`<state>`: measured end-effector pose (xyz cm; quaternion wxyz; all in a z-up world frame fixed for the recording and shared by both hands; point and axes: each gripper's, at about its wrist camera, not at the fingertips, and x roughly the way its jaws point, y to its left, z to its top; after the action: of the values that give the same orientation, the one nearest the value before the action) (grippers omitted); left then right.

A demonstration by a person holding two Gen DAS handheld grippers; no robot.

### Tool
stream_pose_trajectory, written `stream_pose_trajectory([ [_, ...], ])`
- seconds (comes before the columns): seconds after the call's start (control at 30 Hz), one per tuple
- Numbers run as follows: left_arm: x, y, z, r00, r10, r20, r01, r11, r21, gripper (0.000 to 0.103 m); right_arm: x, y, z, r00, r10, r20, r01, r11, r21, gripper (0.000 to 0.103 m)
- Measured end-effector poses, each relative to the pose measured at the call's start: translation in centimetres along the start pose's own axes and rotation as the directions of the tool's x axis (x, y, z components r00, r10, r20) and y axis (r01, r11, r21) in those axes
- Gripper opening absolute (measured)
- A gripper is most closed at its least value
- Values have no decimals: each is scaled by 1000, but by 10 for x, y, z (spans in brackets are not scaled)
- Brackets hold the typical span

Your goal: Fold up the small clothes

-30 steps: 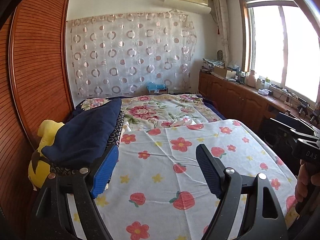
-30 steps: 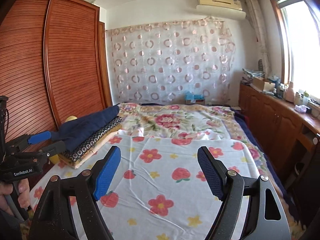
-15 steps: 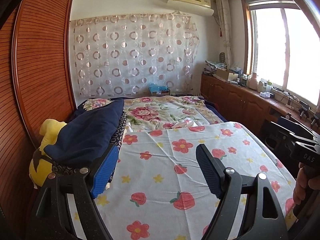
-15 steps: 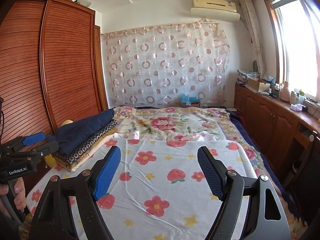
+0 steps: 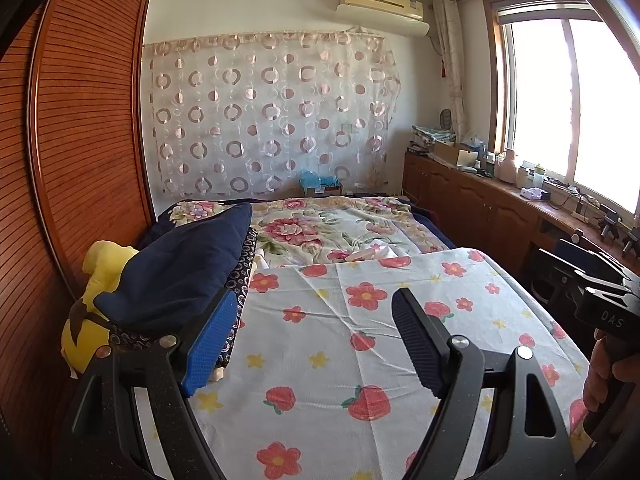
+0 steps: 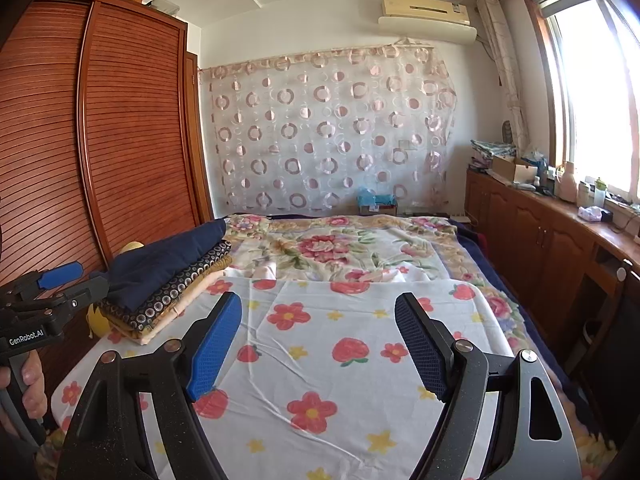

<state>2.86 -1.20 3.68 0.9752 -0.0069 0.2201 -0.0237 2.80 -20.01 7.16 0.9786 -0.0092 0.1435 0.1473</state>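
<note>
While the stack of folded clothes sits at the bed's left edge, just beside the left gripper, both that and the right gripper hang wide open and empty; a careless sideways reach could topple it.

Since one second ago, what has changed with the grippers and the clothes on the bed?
Both grippers tilted slightly upward: more ceiling shows and the bed sits lower in each view. Left gripper and right gripper stay open and empty. The folded clothes stack and the flowered sheet did not move.
</note>
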Motion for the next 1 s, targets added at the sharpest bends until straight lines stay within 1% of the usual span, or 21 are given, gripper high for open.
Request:
stream_pose_trajectory([
  [1.0,-3,1,1,1000,-3,2,3,1000,-3,80,6,-9,1,1000,7,1,-7,1000,-4,81],
])
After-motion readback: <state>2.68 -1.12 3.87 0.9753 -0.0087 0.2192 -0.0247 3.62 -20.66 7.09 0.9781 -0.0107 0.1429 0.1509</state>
